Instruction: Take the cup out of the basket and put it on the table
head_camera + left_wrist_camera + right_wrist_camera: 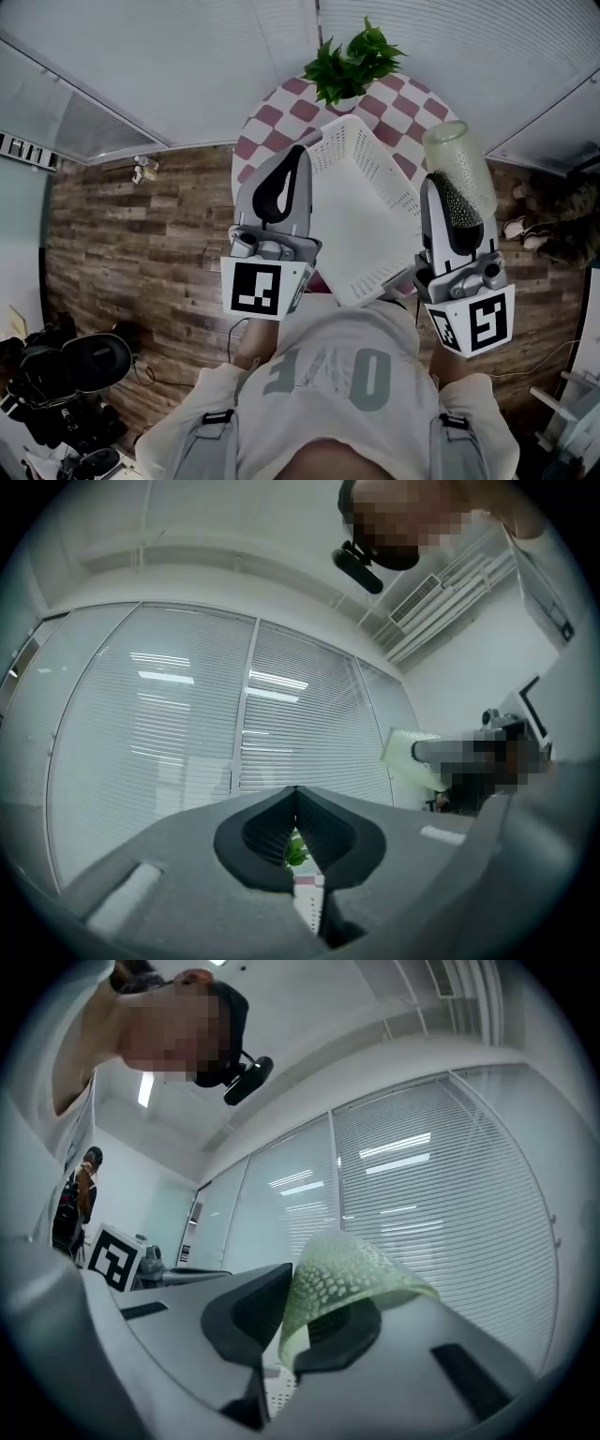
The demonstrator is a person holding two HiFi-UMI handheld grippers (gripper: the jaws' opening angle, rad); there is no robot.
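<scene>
Right gripper point(454, 192) clamps the cup point(459, 150); left gripper point(295, 157), closed, covers a corner of the basket point(380, 183).

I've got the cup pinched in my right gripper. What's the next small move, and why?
Probably carry the green cup sideways, away from the white basket, toward a bare patch of the checkered table. The right gripper has its fingers clamped on the cup's wall. The cup is up in the air beside the basket's right edge, resting on nothing.
</scene>
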